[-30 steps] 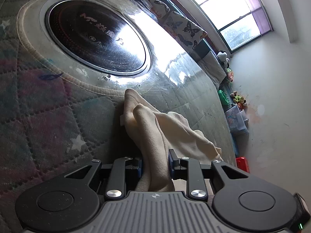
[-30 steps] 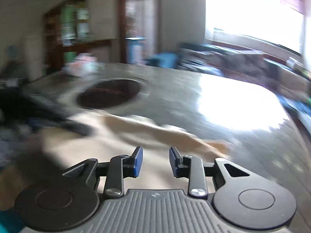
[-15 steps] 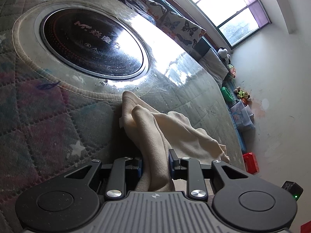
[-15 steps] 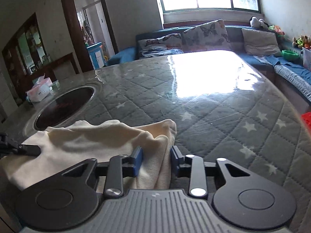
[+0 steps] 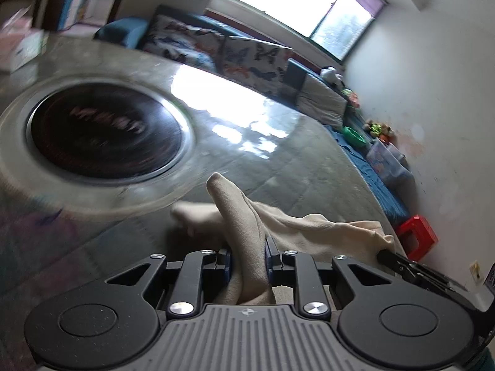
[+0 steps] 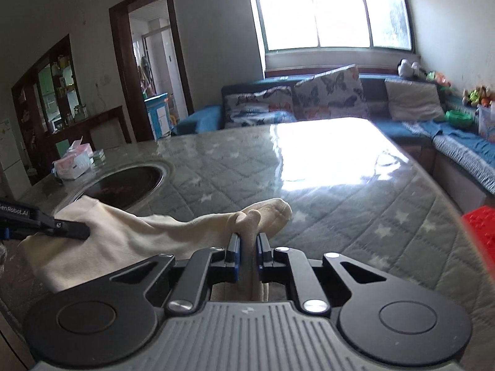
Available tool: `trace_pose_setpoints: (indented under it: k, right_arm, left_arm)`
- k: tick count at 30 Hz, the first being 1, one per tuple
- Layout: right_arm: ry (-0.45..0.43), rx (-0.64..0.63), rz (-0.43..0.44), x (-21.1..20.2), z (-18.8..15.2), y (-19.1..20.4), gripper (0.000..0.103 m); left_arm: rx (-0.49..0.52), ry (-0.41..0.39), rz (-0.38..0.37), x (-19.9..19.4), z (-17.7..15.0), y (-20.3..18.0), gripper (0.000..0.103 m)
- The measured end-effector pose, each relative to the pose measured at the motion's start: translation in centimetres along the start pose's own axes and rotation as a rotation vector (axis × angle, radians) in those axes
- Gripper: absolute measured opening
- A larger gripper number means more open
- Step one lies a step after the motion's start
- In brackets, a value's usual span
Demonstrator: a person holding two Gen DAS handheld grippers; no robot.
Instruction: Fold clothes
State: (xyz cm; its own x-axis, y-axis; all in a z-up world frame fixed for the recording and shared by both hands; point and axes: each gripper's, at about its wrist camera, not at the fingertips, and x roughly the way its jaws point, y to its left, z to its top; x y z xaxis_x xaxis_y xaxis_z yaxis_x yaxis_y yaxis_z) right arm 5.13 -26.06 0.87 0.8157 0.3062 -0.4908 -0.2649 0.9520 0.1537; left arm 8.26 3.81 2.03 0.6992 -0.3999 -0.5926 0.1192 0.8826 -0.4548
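Two claws have hold of one cream garment (image 5: 312, 228), and I'm carrying it between them just above the quilted tabletop (image 6: 340, 198). My left claw (image 5: 247, 258) has just been closing and now pinches a thick bunched fold, with a tongue of cloth standing up past the pads. My right claw (image 6: 247, 252) has also just been closing; its jaws are nearly together on a thinner gather at the opposite end, a small knob of fabric poking out in front. In the right wrist view the other claw's dark tip bites the far corner, and the cloth sags in a shallow curve between the two grips, with its lower edge apparently brushing the tabletop close to the round dark cooktop (image 6: 126, 185) set into it.

I judge the material soft and light, fleecy rather than slick, so it should not slide out of the pads, but it has no stiffness at all: any slack droops and wrinkles. Both holds are on bunched cloth rather than a clean hem, which I think will leave the edge uneven once laid down. For a tidy fold I would want each claw at a true corner, with the span pulled taut before lowering. A tissue box (image 6: 74, 162) sits well clear on the far side.
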Motion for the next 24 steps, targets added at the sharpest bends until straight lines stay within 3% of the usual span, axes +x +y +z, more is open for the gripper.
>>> trace_pose_setpoints:
  k: [6,24]
  right_arm:
    - [-0.041,-0.014,-0.073,-1.7,1.3,-1.4,0.009]
    - [-0.108,-0.042,-0.271,-3.9,4.5,-6.6,0.009]
  left_arm:
    - [0.088,0.002,-0.033,2.1,0.8,-3.7,0.021]
    - [0.223,0.047,-0.095,8.6,1.7,-12.3,0.021]
